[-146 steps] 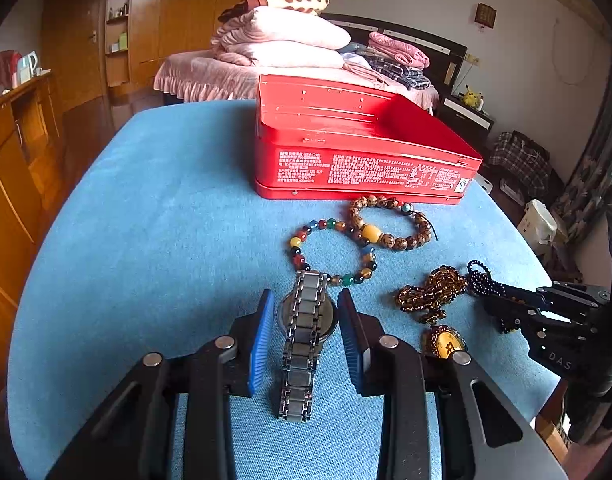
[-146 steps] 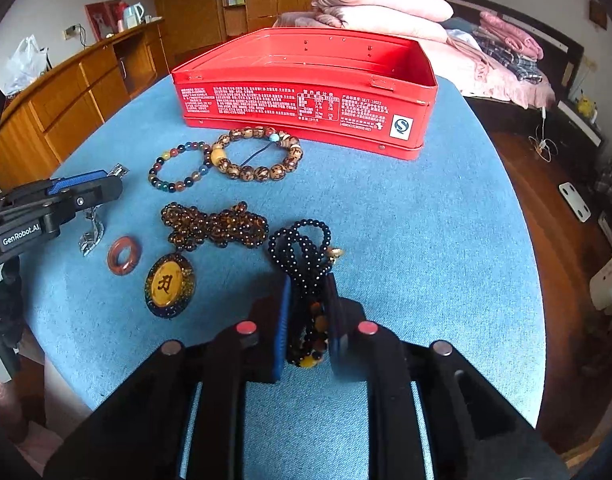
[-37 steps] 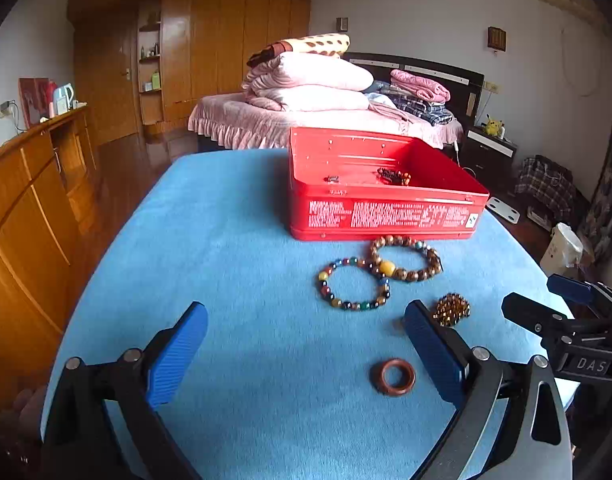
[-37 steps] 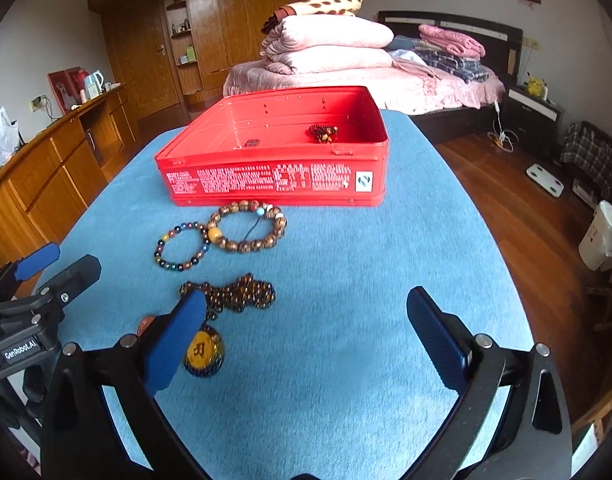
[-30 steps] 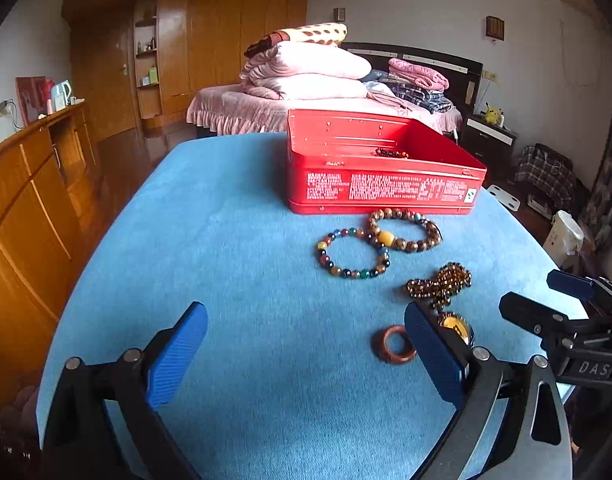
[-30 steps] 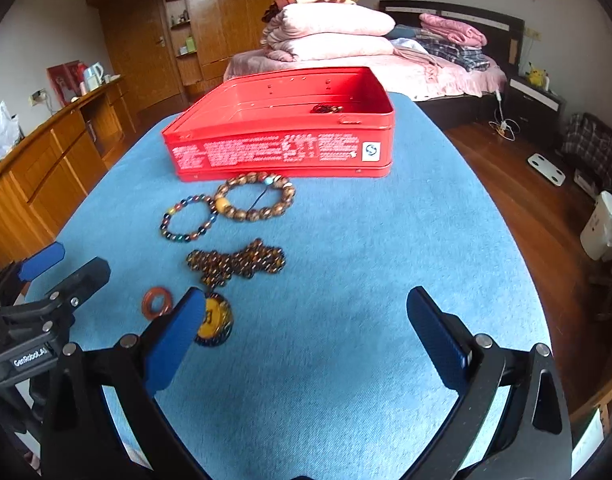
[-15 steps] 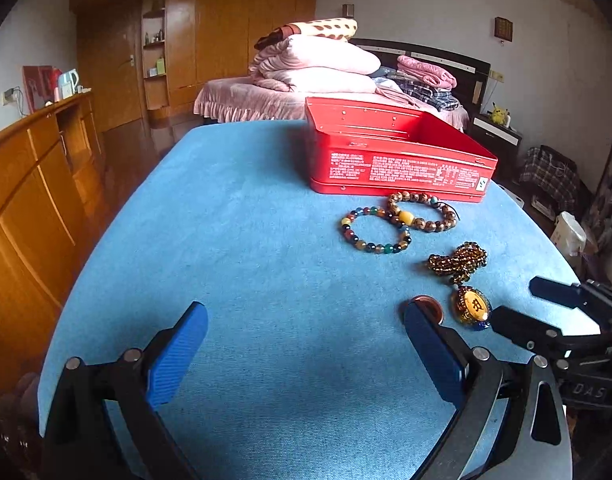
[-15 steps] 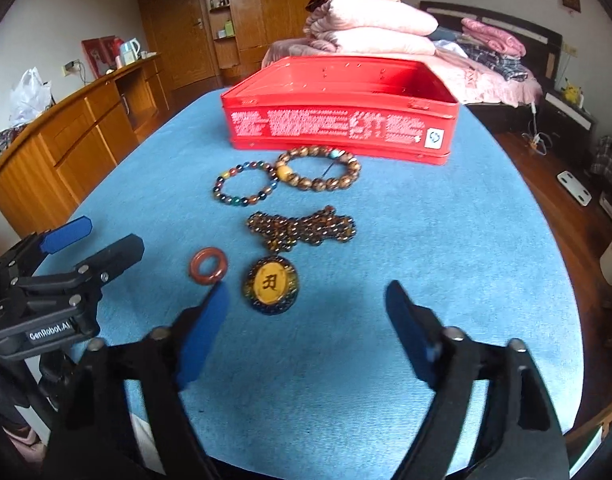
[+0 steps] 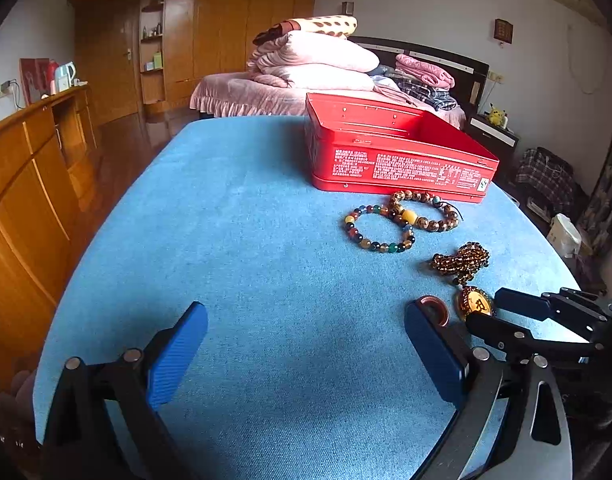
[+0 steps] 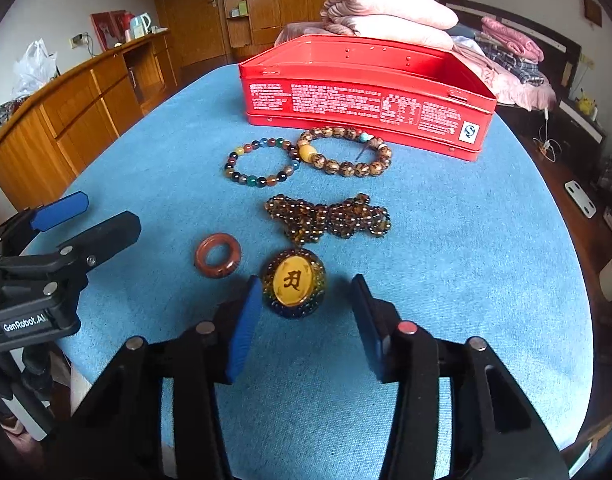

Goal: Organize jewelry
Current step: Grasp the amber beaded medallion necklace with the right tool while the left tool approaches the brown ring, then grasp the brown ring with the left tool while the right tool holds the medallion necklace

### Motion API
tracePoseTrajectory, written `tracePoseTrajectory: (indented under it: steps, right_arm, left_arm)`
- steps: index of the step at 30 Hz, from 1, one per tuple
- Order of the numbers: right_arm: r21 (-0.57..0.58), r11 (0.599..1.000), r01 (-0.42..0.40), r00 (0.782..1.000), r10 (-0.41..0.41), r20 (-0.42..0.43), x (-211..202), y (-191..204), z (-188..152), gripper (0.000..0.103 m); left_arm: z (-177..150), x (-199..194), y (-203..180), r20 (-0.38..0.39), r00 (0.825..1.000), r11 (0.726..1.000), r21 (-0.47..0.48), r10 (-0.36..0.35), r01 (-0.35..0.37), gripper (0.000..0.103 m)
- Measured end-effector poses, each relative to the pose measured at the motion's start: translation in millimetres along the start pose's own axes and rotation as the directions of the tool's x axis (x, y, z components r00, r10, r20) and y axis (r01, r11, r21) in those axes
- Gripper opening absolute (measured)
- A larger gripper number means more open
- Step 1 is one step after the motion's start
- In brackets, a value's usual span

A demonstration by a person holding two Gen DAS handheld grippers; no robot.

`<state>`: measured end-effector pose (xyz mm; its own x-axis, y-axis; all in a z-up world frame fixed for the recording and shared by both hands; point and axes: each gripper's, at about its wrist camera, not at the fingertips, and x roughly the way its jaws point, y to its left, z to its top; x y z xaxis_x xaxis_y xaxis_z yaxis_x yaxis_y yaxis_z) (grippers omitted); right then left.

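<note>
you are closing your right gripper (image 10: 306, 312) around the pendant (image 10: 293, 282) below the red tin (image 10: 366, 96), pads not yet touching; next, clamp and lift.

Your right gripper (image 10: 306, 300) is closing around the amber pendant (image 10: 293, 282), pads not yet touching. Just to its left lies the red ring (image 10: 217, 255), and its brown bead strand (image 10: 328, 216) is bunched directly ahead. Two bracelets (image 10: 306, 156) sit before the red tin (image 10: 366, 96). Your left gripper (image 9: 306, 344) stands wide over bare blue cloth (image 9: 245, 240), with clear room leftward.
</note>
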<state>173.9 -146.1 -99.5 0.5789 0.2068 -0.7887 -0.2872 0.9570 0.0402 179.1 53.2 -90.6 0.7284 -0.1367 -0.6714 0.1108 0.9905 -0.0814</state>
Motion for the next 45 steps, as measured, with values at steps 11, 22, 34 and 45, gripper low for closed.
tracePoseTrajectory:
  steps: [11, 22, 34, 45]
  right_arm:
    - [-0.008, 1.000, -0.022, 1.000, 0.022, 0.001, -2, -3, 2, 0.032]
    - [0.024, 0.998, -0.051, 0.999, 0.051, 0.011, 0, -10, 18, 0.051]
    - [0.045, 0.999, -0.008, 1.000, 0.009, -0.015, 16, -19, 27, 0.017]
    - [0.115, 0.992, 0.053, 0.999, -0.053, -0.003, -6, -61, 16, 0.014]
  left_arm:
    - [-2, 1, -9, -0.005, 1.000, 1.000, 0.025, -0.016, 0.016, 0.097]
    - [-1, 5, -10, -0.011, 1.000, 0.999, 0.029, -0.020, 0.020, 0.097]
    - [3, 14, 0, -0.018, 1.000, 1.000, 0.007, -0.015, 0.015, 0.097]
    - [6, 16, -31, -0.032, 0.995, 0.993, 0.062, -0.095, 0.097, 0.097]
